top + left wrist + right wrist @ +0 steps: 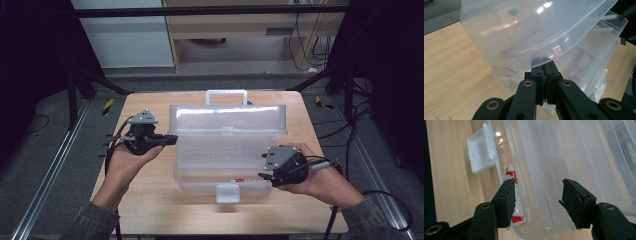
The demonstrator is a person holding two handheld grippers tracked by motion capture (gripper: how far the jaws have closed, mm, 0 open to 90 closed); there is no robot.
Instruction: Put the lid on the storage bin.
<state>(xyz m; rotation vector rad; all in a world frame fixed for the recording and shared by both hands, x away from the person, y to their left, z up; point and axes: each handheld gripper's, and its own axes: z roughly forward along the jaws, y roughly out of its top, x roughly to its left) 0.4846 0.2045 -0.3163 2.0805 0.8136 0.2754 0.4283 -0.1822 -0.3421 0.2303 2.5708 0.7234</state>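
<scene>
Box (225, 160) of clear plastic sits mid-tabletop, its lid (227, 119) swung up and leaning toward the far edge, handle (226, 95) on top, white latch (227, 192) hanging off the front wall toward the near edge. A red-and-white tube (514, 195) lies inside along the front wall.

Left gripper (167, 140) is at the box's left end with jaws pressed together; in the left gripper view the tips (545, 65) meet right at the lid's lower rim, and whether they pinch that rim or just touch it I cannot tell. Right gripper (265, 175) is at the front right corner, jaws about half apart and astride the front wall without pressing it: one finger (507, 200) outside by the tube, the other (576, 202) inside.

Risks, as I judge them: the lid stands only propped, so if the left tips slip off the thin, slick rim it could drop onto the right gripper. The box looks light; a push from either side with nothing clamped could slide or tip it. The right inner finger may catch on a divider or nudge the tube when it draws out.

Room: bare wood (150, 200) lies at the near left and along the near edge; the right side is narrower, the right hand (325, 182) close to the tabletop's right edge. Behind the lid little tabletop remains.
</scene>
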